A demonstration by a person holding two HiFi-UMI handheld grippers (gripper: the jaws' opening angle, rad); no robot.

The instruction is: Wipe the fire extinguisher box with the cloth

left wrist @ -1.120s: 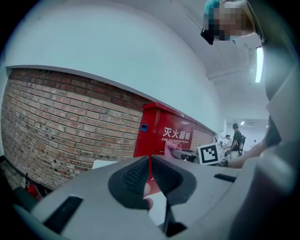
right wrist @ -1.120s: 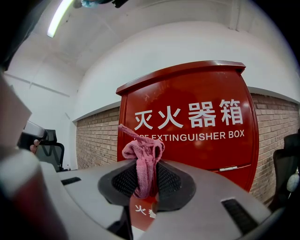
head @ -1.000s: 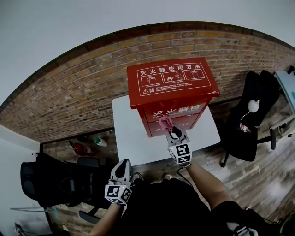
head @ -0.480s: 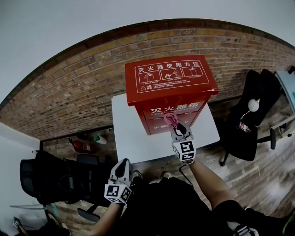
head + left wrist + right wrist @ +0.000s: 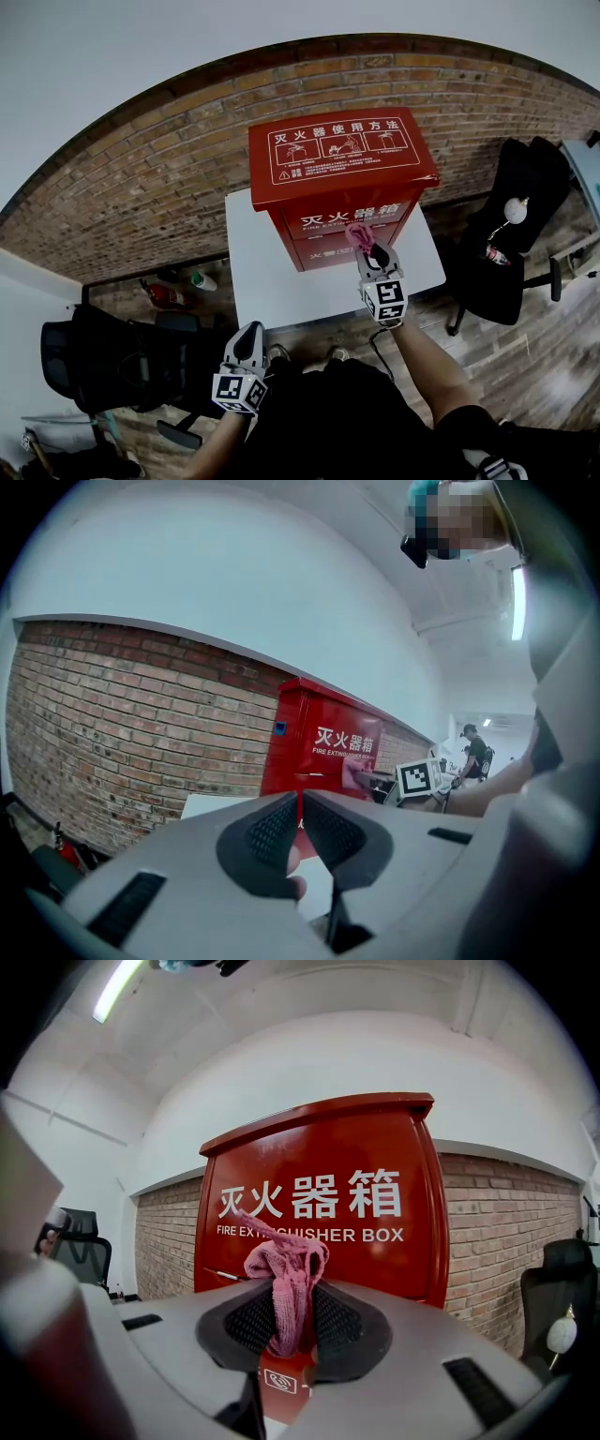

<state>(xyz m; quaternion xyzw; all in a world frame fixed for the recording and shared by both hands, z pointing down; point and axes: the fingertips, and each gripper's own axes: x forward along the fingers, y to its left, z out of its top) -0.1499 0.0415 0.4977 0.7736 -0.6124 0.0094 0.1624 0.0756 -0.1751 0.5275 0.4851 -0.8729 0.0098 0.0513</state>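
**Wiping the fire extinguisher box: cloth is right up at the front panel**

So the right gripper [image 5: 372, 255] has its jaws pinching a bunched pink cloth [image 5: 357, 233], held up at the front face of the red fire extinguisher box [image 5: 336, 192]. The box stands on a white counter [image 5: 262, 277] by the brick wall [image 5: 150, 187]. The left gripper [image 5: 249, 339] hangs low by the person's body, well apart from the box, jaws pressed together on nothing.

If it were me, I'd keep the gripper square to the panel. Only a small puff of cloth sticks out past the jaw tips, so any tilt probably puts plastic on the paint instead of fabric. Light pressure and long overlapping strokes seem right. The box is tall and free-standing, so a hard push might shove it back. The idle left gripper could steady it.

The head view is the only one showing the sloped lid [image 5: 342, 150] with its instruction diagrams. The right gripper view shows the grip itself: cloth clamped between the ribbed pads [image 5: 251, 1321], in front of the lettering. Neither view settles whether it's actually touching. The left gripper view looks across at the box and catches the other gripper's marker cube [image 5: 419, 778] by the front, plus a person [image 5: 475, 752] far off.
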